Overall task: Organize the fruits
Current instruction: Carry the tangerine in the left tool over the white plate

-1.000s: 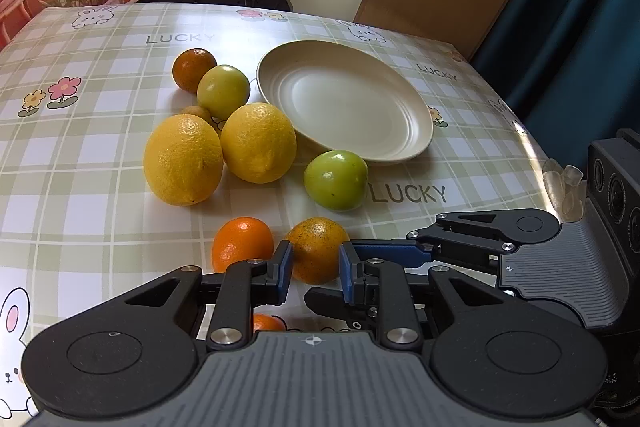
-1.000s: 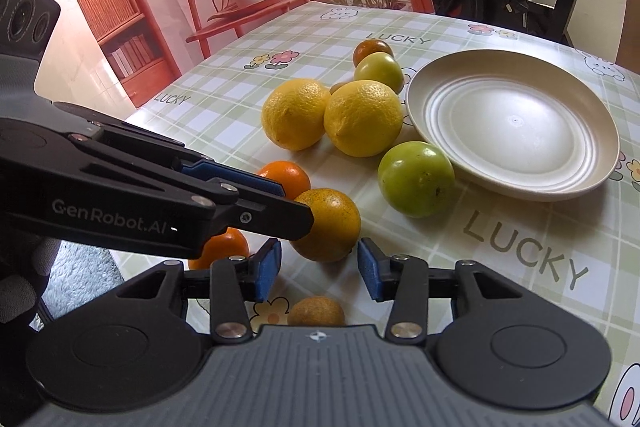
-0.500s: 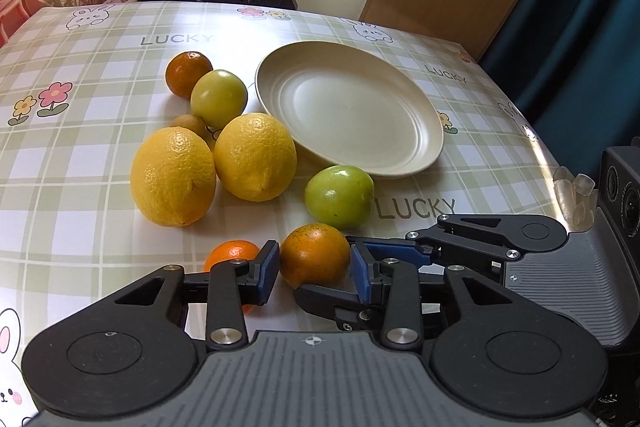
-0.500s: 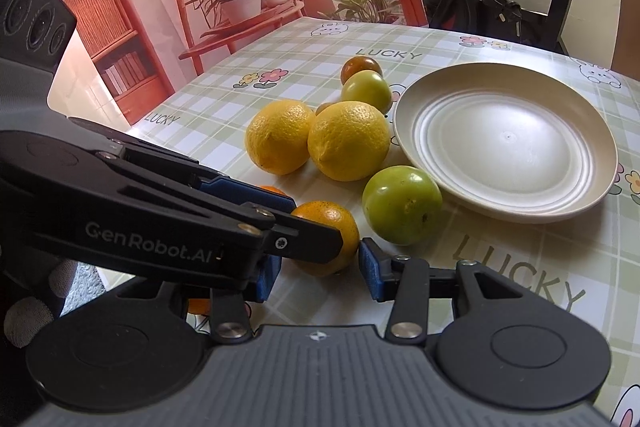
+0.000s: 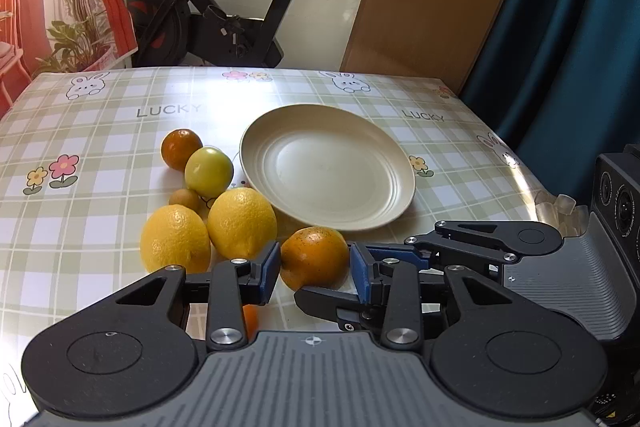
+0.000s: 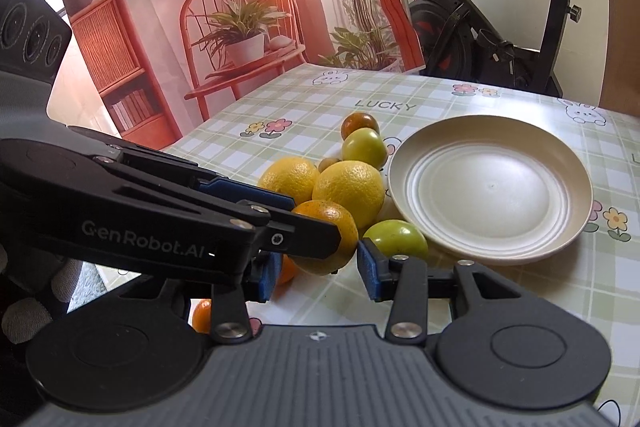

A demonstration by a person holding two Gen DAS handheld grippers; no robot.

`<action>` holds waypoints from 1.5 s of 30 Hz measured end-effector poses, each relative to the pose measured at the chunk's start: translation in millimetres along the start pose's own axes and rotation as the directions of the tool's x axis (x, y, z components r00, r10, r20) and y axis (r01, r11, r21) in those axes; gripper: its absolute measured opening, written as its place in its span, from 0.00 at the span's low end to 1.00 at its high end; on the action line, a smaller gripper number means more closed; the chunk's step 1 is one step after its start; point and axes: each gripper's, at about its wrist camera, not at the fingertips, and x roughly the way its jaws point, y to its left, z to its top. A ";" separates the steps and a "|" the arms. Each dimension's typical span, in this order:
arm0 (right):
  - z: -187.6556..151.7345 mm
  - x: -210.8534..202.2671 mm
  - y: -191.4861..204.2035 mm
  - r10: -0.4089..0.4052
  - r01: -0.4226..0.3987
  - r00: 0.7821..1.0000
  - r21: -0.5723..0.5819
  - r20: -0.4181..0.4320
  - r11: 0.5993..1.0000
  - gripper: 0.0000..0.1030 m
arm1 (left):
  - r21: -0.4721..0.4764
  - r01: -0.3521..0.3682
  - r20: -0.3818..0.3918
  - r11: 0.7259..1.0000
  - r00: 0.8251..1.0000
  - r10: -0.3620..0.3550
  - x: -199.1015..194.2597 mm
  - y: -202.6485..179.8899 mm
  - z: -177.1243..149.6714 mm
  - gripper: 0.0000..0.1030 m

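Gripping a speckled orange (image 5: 314,257), the left gripper (image 5: 314,265) hides a small orange (image 5: 251,319) beneath; the right gripper (image 6: 318,267) stands narrowly parted, seemingly empty. Beyond, lemons (image 5: 242,223), then the bare plate (image 5: 328,171).

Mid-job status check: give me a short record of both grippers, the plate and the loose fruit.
left gripper: shut on speckled orange
right gripper: open, holding nothing, close beside that orange
round cream plate: empty, on checked tablecloth
yellow lemons: two, side by side, left of plate
green fruit: by plate's left rim
second green fruit: at plate's near rim
small dark orange: behind first green fruit
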 end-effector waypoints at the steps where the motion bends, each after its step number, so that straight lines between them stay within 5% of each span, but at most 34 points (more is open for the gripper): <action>1: 3.3 -2.0 -0.7 -0.005 0.005 1.000 -0.002 0.011 1.000 0.42 | 0.006 0.001 0.004 1.000 1.000 -0.001 0.3 -0.8 2.6 0.39; 17: 40.9 21.0 -38.7 -0.081 0.082 0.996 -0.035 0.030 0.996 0.42 | 0.008 0.019 -0.004 1.000 1.000 -0.019 48.9 5.9 55.4 0.39; 30: 43.5 66.4 -82.3 -0.066 0.070 0.996 0.068 -0.066 0.995 0.42 | -0.033 0.068 -0.082 0.997 0.994 -0.070 93.5 23.6 63.2 0.38; 45: 51.6 65.4 -76.7 -0.145 0.149 0.988 0.071 -0.052 0.986 0.39 | -0.072 -0.012 0.040 0.997 0.999 0.015 69.2 47.6 68.2 0.38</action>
